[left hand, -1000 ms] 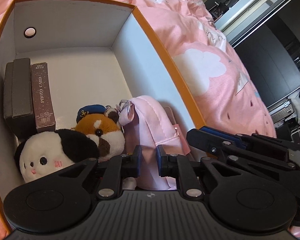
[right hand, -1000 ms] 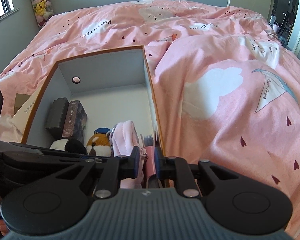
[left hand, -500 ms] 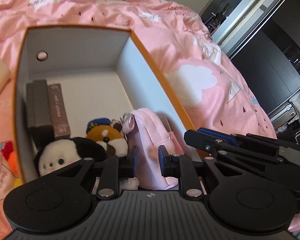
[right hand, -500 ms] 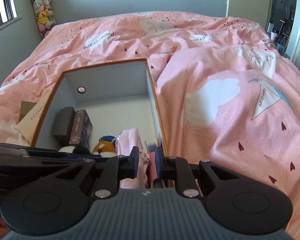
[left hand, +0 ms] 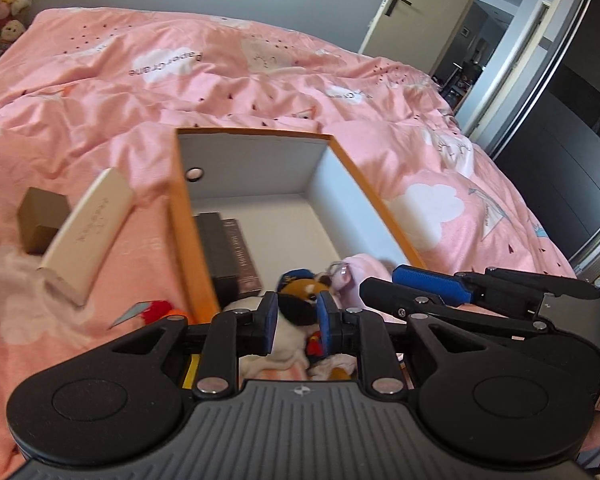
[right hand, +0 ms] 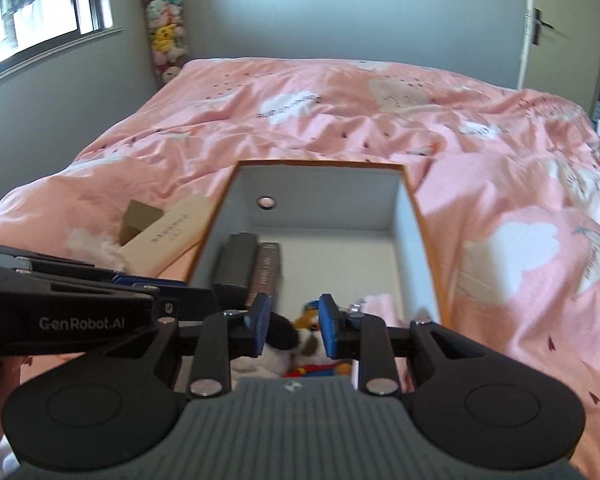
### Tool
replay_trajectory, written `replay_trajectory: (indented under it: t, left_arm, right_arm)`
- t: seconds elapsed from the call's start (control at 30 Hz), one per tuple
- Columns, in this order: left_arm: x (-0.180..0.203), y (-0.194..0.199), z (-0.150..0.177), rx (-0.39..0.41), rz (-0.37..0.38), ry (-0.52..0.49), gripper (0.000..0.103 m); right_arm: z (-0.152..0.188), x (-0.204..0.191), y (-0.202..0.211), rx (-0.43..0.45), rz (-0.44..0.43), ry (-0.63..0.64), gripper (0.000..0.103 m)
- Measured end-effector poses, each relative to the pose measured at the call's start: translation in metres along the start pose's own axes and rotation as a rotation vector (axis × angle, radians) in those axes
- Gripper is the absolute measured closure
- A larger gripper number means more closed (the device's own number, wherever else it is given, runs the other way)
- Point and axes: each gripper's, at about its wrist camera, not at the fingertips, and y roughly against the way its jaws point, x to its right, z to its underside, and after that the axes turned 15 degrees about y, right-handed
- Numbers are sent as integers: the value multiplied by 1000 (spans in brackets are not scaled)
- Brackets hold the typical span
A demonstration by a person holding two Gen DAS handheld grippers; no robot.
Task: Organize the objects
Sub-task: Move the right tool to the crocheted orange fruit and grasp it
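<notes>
An orange box (left hand: 260,133) with a white inside lies on the pink duvet. It holds two dark slim boxes (left hand: 220,240), a black-and-white plush (left hand: 292,334), a brown plush with a blue cap (left hand: 300,284) and a pink pouch (left hand: 366,264). My left gripper (left hand: 298,316) hovers above the box's near end, shut with nothing between its pads. My right gripper (right hand: 292,320) hangs over the same end. Its jaws are opening and nothing is between them. Its fingers (left hand: 428,284) reach in from the right in the left wrist view.
Left of the orange box (right hand: 320,165) a long cream box (left hand: 88,232) leans on a small brown box (left hand: 40,220) on the duvet. A red and orange item (left hand: 160,308) lies by the box's near left corner. Dark wardrobe doors stand at the right.
Both grippers have pulled back and up from the box, so more of the bed shows. The right jaws have widened and let go of the pink thing they held.
</notes>
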Motion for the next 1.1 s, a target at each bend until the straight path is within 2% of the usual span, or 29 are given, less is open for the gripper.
replay_trajectory:
  t: [0.33,0.5,0.9,1.1]
  left_arm:
    - [-59,19,-6,-25,-85,73,80]
    - [-84,20,-7,-56,-148,106,80]
    - [-121,-7,-6,-142,-220,159,79]
    - [-131,-25,-6,-207,-247,173,79]
  right_arm:
    - [-27,-57,-21,3,-108,217,74]
    - [-38,-83,-38,-22,-151,352,74]
    - [-48,-125,-92,-176,-230,776,75]
    - [-48,-132,-121,-279,-277,884,74]
